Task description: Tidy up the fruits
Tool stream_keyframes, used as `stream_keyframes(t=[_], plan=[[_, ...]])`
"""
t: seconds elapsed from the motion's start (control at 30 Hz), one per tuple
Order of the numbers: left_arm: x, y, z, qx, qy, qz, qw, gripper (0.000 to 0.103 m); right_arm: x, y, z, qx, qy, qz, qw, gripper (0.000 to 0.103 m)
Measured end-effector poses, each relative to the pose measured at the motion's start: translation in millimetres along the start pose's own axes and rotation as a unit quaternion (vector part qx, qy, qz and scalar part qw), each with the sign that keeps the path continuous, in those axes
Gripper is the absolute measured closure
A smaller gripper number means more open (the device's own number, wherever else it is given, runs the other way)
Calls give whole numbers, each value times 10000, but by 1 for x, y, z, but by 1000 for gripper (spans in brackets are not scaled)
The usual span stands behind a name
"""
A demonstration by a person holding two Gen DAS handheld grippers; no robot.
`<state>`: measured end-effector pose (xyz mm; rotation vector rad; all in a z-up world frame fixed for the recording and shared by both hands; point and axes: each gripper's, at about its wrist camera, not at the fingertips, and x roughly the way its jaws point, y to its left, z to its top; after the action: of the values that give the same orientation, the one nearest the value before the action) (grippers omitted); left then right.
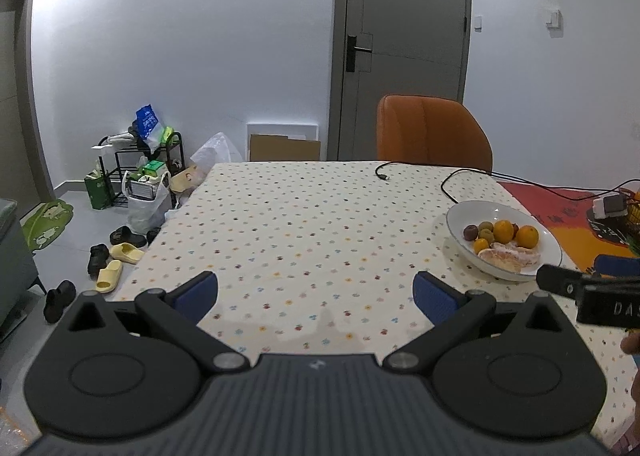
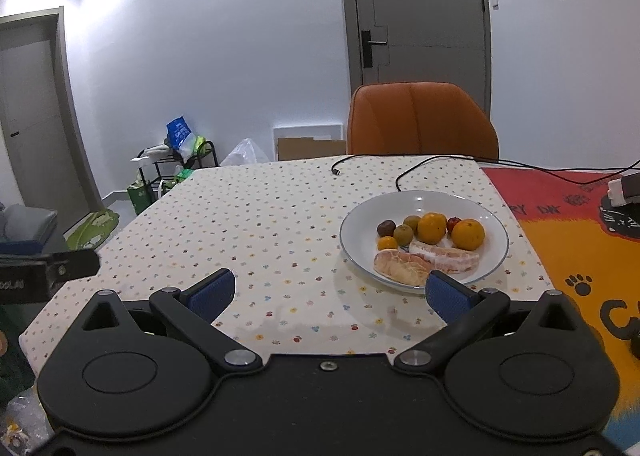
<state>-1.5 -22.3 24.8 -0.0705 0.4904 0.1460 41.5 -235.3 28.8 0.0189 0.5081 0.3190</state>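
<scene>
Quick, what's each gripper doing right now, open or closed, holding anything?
Left gripper: open, holding nothing.
Right gripper: open, holding nothing.

We see a glossy white ceramic bowl (image 2: 424,203) on a matt dotted cotton tablecloth (image 2: 260,224). Our grippers' blue finger pads (image 2: 212,296) look ribbed, rubbery.

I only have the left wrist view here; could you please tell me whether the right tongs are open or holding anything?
Observer: The right tongs are open, with nothing between them.
Operator: Thank you. Where does the plate sit relative to them?
Observer: The plate lies just ahead, right of centre. In the right wrist view its near rim meets the right-hand pad.
</scene>
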Motion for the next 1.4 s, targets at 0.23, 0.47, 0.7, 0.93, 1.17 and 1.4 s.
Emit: stream_keyframes(t=[0.23,0.47,0.7,0.93,1.17,1.4], plan=[[-19,9,5,-79,-250,5,9997,0,-11,9,2,-17,-61,1,10000,0],[-20,11,3,-42,-305,21,9995,0,-24,10,3,-46,-161,80,9998,0],[-15,8,-1,-1,-225,-7,9997,0,-29,12,1,-77,-175,144,9997,0],[-15,2,-5,92,-210,-23,9997,0,-24,17,-4,-104,-44,246,9996,0],[-12,1,-7,107,-154,-25,9998,0,-24,19,-7,-146,-22,257,9996,0],[-8,3,-8,104,-104,-10,9999,0,-23,15,-8,-35,21,213,9998,0]])
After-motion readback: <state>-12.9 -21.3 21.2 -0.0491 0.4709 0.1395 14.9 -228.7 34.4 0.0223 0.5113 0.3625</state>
